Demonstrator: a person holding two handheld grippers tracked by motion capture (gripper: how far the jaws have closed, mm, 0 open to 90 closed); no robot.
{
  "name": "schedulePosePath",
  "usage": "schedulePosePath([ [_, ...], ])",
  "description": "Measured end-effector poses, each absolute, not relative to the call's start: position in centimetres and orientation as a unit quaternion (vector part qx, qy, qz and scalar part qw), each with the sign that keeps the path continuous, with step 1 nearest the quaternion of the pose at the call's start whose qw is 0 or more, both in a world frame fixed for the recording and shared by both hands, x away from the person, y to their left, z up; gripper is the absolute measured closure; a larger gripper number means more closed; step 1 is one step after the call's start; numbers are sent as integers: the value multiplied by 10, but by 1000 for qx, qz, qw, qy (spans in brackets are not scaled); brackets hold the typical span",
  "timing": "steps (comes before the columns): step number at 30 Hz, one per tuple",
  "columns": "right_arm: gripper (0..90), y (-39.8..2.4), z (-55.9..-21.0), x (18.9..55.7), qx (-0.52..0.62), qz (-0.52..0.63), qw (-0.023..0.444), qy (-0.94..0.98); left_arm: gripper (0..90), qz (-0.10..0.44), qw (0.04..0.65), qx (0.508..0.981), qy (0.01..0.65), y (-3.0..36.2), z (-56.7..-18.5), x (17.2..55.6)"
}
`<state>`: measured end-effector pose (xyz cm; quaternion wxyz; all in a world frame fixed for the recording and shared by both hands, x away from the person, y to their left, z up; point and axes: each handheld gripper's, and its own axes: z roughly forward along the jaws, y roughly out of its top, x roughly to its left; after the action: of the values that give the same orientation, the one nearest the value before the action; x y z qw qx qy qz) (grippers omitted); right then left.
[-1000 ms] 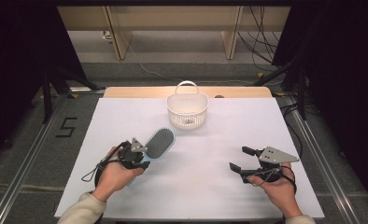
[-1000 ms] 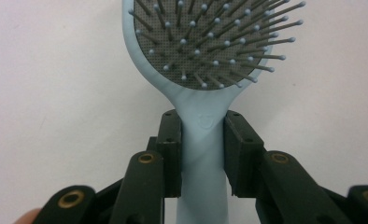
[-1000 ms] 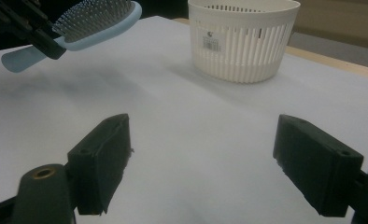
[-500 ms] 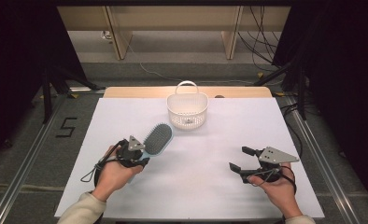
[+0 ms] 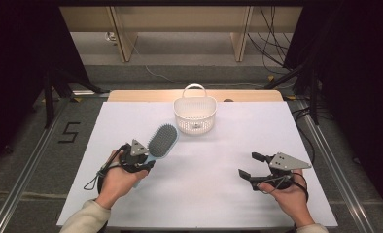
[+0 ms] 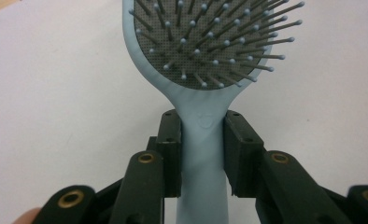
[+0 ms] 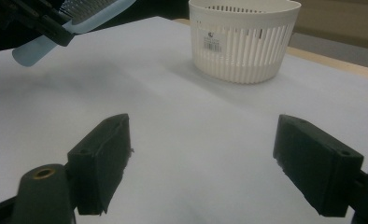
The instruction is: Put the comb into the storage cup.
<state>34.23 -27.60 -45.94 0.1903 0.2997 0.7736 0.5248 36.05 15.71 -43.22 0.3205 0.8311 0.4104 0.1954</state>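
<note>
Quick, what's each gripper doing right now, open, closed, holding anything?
Left gripper: closed on the light blue hairbrush, gripping its handle.
Right gripper: open, nothing between its jaws.

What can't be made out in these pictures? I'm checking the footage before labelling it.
- Hairbrush: the top of its head and the handle end are cut off by the left gripper view's edges.
- Label on the basket: too small to read in the right gripper view.
- Basket contents: a small dark thing inside, too small to tell in the high view.
</note>
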Motion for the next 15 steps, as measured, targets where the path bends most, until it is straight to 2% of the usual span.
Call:
schedulePosePath([
  [15,201,-276,-459,342,299,526,191,773,699,212,352,816,407,158,-431,363],
])
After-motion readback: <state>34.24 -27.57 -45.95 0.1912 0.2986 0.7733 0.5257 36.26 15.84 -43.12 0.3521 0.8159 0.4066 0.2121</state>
